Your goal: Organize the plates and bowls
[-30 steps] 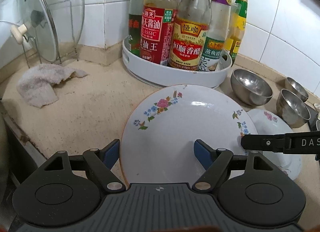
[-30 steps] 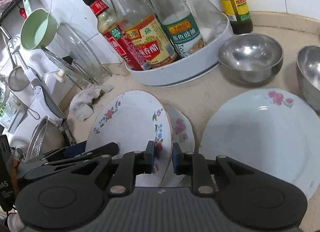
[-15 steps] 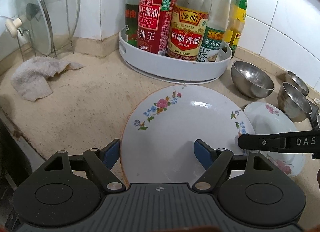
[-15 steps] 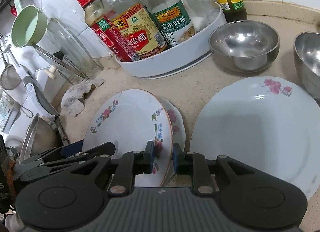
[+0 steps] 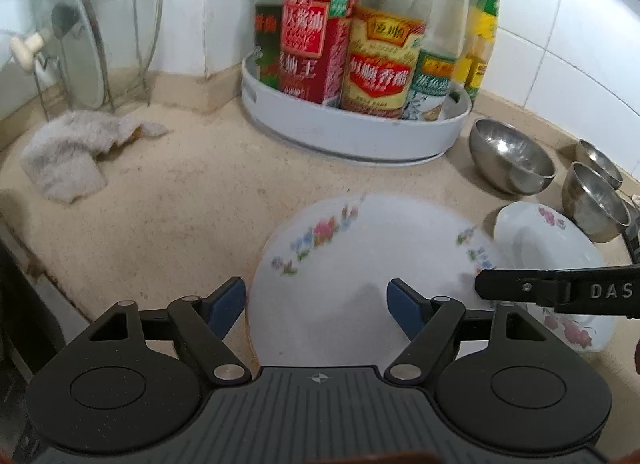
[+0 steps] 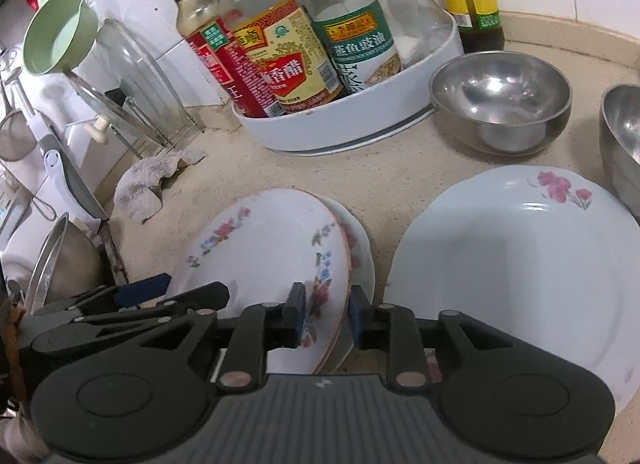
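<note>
Over on the left: my left tool (image 5: 316,306) has its jaws closing, straddling the near rim of the floral plate (image 5: 360,264), pads not touching it yet.
Plate spot: it's tilted, leaning on the small plate (image 6: 356,248), both on the surface (image 5: 180,216).
Right tool (image 6: 324,314): jaws opening, plate's rim between the pads, grip letting go.
Handling: glazed ceramic, stiff, slick, chips easily I reckon, so pinch the rim.
Far right: big plate (image 6: 520,264) flat, steel bowls (image 6: 500,100) behind.

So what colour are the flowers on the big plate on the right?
Pink with green stems, on the big white plate; clearest in the right wrist view.
</note>
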The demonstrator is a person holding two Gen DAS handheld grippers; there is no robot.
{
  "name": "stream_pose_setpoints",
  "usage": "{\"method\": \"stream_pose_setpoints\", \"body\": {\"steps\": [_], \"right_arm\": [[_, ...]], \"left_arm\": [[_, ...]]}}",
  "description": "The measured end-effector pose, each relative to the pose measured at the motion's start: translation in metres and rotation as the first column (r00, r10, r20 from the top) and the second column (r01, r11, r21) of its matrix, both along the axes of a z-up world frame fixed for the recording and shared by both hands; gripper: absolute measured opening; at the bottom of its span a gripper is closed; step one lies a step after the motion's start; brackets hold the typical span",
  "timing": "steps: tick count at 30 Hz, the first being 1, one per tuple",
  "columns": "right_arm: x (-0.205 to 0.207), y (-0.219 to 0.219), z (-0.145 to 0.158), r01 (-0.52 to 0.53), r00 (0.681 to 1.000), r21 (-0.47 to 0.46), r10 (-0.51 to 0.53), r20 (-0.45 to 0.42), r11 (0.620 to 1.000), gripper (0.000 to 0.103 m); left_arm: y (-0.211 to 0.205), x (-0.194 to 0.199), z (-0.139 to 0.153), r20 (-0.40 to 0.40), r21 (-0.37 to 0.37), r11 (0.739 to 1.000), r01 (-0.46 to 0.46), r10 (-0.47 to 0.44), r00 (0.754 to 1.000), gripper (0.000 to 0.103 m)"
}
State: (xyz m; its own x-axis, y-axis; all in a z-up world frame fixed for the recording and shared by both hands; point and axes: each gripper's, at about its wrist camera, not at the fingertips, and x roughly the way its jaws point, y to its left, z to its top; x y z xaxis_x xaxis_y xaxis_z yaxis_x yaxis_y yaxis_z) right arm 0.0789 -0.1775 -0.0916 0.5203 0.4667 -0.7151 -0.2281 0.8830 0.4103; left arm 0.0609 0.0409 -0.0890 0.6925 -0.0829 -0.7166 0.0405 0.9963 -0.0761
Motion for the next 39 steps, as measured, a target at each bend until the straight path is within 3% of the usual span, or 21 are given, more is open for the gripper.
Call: {"method": "stream_pose_setpoints", "body": {"steps": [4,13,24,39], "right_arm": [[-0.001,0.003,0.005,0.002,1.0,-0.022,-0.002,0.026,1.0,0.028],[-0.007,-0.011,0.022,0.04,0.995,-0.001,-0.039,0.097,0.999,0.028],[-0.019,-0.04,0.022,0.116,0.988,0.026,-0.118,0.096,0.993,0.028],[-0.035,-0.089,0.018,0.271,0.958,0.048,-0.274,0.082,0.961,0.029]], "left_arm": [[-0.008,-0.003,0.007,0.042,0.034,0.999,0.025,-0.026,0.999,0.083],[-0.016,-0.003,0.01,0.052,0.034,0.998,0.052,-0.054,0.997,0.084],[-0.044,0.002,0.018,0.069,0.063,0.99,0.125,-0.129,0.989,0.085],[-0.092,0.018,0.021,0.076,0.093,0.96,0.265,-0.272,0.959,0.087]]}}
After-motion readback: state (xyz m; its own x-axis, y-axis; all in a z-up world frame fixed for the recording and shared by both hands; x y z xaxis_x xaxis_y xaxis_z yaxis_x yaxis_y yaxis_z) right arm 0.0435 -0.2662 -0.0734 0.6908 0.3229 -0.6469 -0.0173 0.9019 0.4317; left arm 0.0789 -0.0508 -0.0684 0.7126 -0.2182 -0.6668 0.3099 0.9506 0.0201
